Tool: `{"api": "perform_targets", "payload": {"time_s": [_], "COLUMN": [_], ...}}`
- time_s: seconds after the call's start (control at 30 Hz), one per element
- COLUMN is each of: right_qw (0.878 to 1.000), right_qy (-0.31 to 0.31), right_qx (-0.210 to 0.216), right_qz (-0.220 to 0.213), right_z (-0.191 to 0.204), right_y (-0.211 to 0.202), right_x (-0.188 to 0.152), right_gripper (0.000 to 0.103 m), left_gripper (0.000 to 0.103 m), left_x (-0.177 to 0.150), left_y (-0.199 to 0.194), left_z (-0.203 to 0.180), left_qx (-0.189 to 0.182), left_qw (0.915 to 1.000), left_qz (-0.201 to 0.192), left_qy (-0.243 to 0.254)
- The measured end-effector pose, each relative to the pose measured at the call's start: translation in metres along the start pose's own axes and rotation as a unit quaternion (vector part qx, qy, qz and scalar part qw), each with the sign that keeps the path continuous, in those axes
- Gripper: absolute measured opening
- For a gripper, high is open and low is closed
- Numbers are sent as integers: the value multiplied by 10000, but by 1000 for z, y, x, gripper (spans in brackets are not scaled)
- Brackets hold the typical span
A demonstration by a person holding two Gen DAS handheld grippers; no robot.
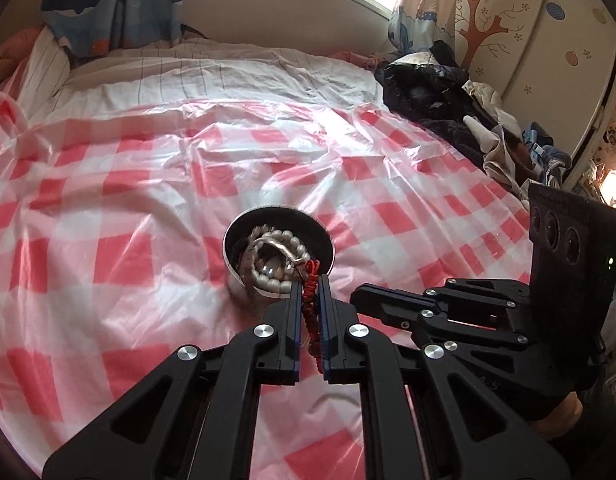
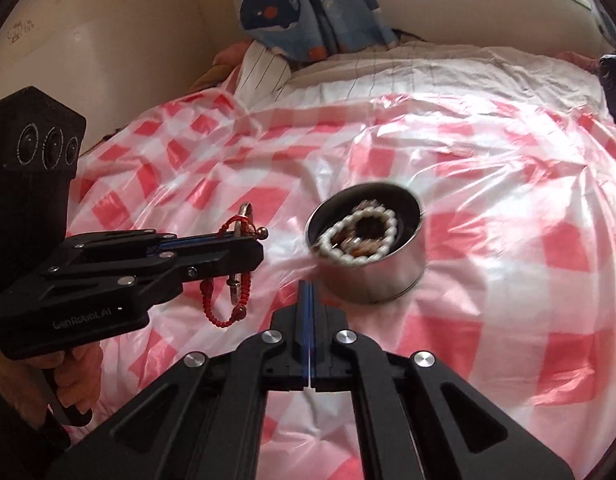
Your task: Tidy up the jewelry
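Red braided cord bracelet (image 2: 233, 268), with a silver bar and small bells, is what we find pinched between the nearly closed jaws of the left gripper (image 1: 310, 286). In the right wrist view we see it lifted clear of the sheet, one loop standing above the fingers and the longer loop hanging below them. In the left wrist view we note the cord running down the narrow gap between the two pads.

We record the right gripper (image 2: 308, 288) as fully closed, pads pressed flat together with nothing between them. Its tip sits just beside the near wall of the metal tin (image 2: 388, 276), on the left side; we cannot tell whether it touches.

We see the round tin resting on the pink-and-white checked plastic sheet (image 1: 127, 208), which is spread over a bed. Inside it we see a white bead bracelet (image 2: 360, 236) coiled around darker pieces, too blurred in the right wrist view to name. From the left wrist view we also make out a silver bangle (image 1: 273, 246) lying on the beads.

We note a hand (image 2: 73, 376) around the left gripper's handle. Dark clothes (image 1: 436, 92) are piled along the right edge of the bed, well apart from the tin.
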State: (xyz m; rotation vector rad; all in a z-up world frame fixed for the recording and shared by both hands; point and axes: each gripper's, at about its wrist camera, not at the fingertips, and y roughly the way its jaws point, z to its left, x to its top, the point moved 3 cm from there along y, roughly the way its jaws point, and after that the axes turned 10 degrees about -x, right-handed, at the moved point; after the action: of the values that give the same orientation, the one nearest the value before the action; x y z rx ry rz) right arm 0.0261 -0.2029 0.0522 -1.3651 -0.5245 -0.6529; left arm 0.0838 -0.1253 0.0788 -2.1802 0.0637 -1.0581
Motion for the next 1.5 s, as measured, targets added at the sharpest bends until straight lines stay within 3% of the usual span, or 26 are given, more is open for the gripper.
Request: {"api": "perform_targets", "payload": {"time_s": [0.07, 0.17, 0.23, 0.3, 0.37, 0.43, 0.47, 0.53, 0.6, 0.7, 0.77, 0.87, 0.9, 0.93, 0.97, 1.1, 1.23, 1.5], "right_qw": [9997, 9994, 9999, 9998, 9994, 9990, 9989, 9988, 9987, 9986, 9985, 9979, 9975, 9971, 9966, 9948, 9901, 9862], "right_qy": [114, 300, 121, -88, -37, -14, -8, -8, -4, 84, 163, 288, 336, 395, 423, 446, 710, 603], "right_qx": [-134, 5, 32, -100, -162, -274, -343, -397, -412, -386, -345, -390, -401, -442, -573, -880, -1182, -1544], "right_qz": [-139, -183, -84, 162, 289, 345, 333, 303, 292, 364, 398, 440, 466, 478, 427, 264, 268, 14], "right_z": [-16, -30, -25, -19, -21, -25, -28, -29, -31, -34, -34, -29, -27, -23, -20, -8, -11, -5], "right_y": [-4, 3, 13, 28, 33, 34, 32, 29, 27, 27, 25, 16, 14, 11, 6, -14, -22, -26], "right_x": [9, 17, 21, 23, 19, 17, 17, 16, 14, 9, 4, -13, -19, -30, -39, -74, -107, -112], "right_gripper": [0, 1, 1, 1, 1, 1, 1, 1, 1, 1, 1, 2, 9, 52, 85, 85, 86, 94], "left_gripper": [6, 7, 7, 16, 42, 48, 62, 74, 74, 75, 85, 94, 95, 95, 95, 95, 95, 95], "left_x": [16, 31, 31, 26, 21, 19, 20, 23, 23, 15, -2, -36, -51, -63, -74, -114, -132, -145], "left_y": [10, 31, 55, 75, 80, 73, 69, 55, 40, 15, -1, -18, -22, -25, -26, -35, -40, -39], "left_z": [-4, -1, 17, 34, 41, 41, 40, 38, 37, 31, 25, 18, 18, 20, 21, 22, 14, 22], "left_qx": [-93, -316, -40, 371, 732, 725, 898, 1200, 1124, 1429, 1812, 2163, 2233, 2284, 2347, 2439, 2511, 2525], "left_qw": [9999, 9994, 9990, 9959, 9931, 9943, 9932, 9915, 9931, 9896, 9830, 9756, 9741, 9731, 9716, 9692, 9676, 9667], "left_qz": [-37, -42, 254, 649, 842, 753, 721, 493, 337, 103, 13, 7, 70, 130, 189, 323, 227, 15], "left_qy": [39, -123, -374, -505, -373, -220, -149, -7, -34, 115, 291, 374, 336, 282, 212, -125, -110, -422]}}
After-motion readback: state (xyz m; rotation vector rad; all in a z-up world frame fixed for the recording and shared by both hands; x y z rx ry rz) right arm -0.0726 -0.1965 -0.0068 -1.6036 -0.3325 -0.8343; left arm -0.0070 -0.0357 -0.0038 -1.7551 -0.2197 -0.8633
